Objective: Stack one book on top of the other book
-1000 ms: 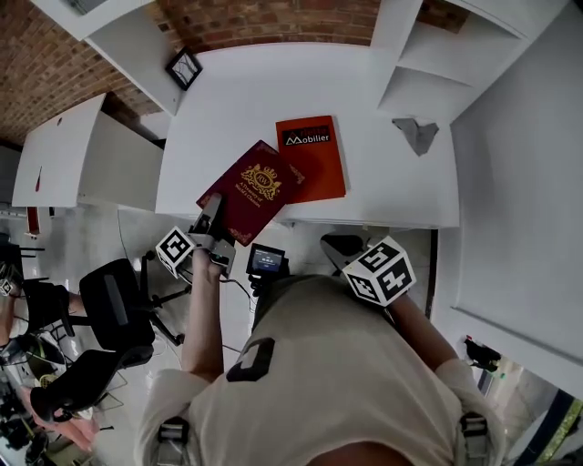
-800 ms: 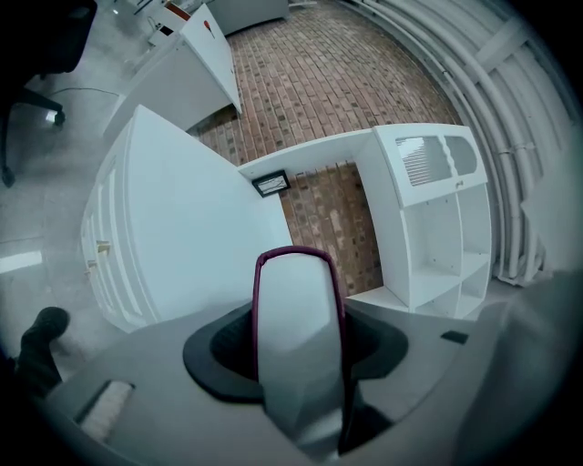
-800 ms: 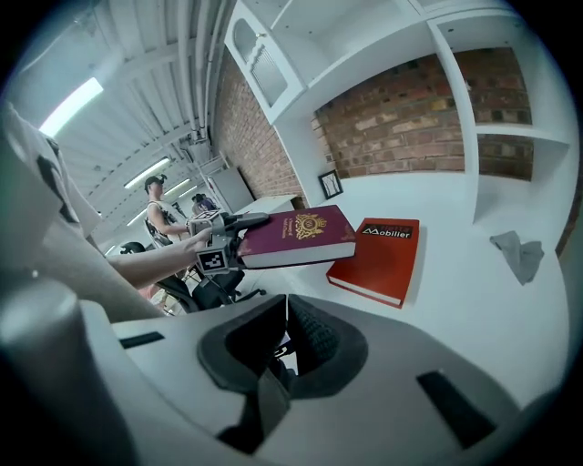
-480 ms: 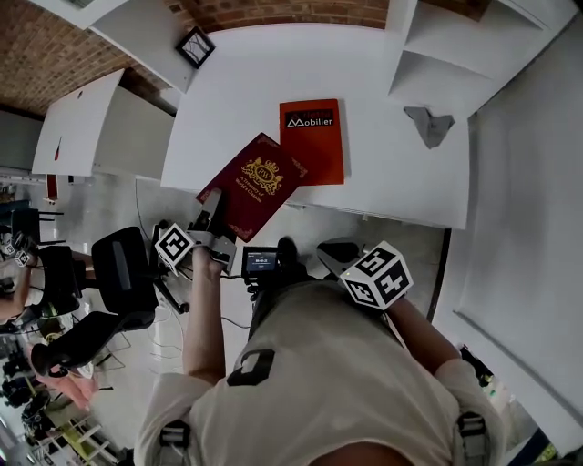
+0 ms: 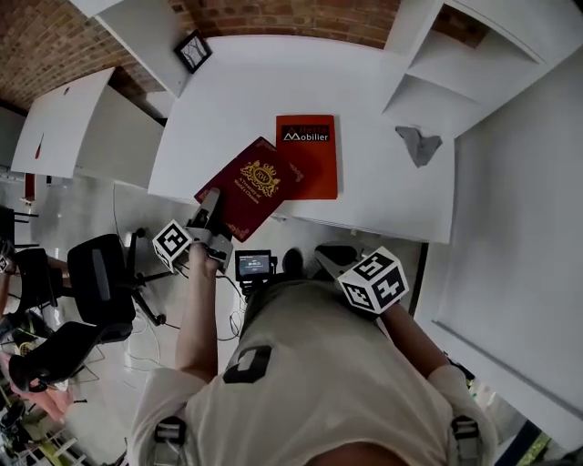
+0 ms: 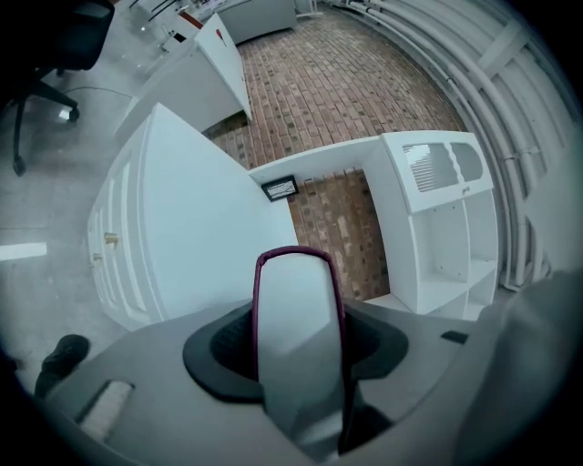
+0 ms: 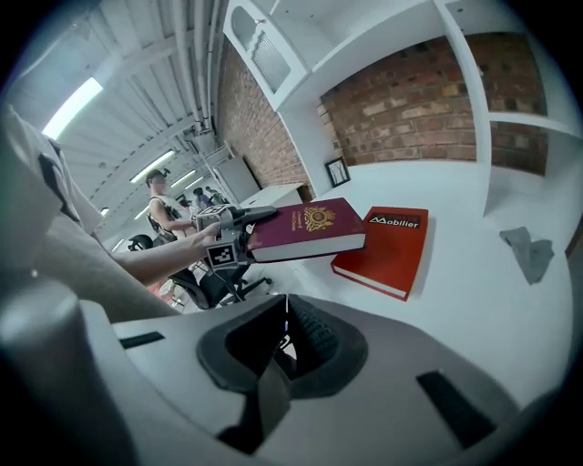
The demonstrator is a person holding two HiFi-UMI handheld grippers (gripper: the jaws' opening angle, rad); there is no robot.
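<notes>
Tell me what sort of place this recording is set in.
Most likely an office or studio-type workroom: a plain white table stands against a bare brick wall, with a white shelving unit beside it and a black office chair on the pale floor.

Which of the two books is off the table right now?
The maroon book with the gold crest: the left gripper holds it by one edge, raised. The red Mobilier book lies flat on the white table.

The left gripper (image 5: 211,206), arm stretched forward, clamps the maroon book (image 5: 250,182) — the right gripper (image 7: 285,314) hangs close to the body, jaws together, empty.
</notes>
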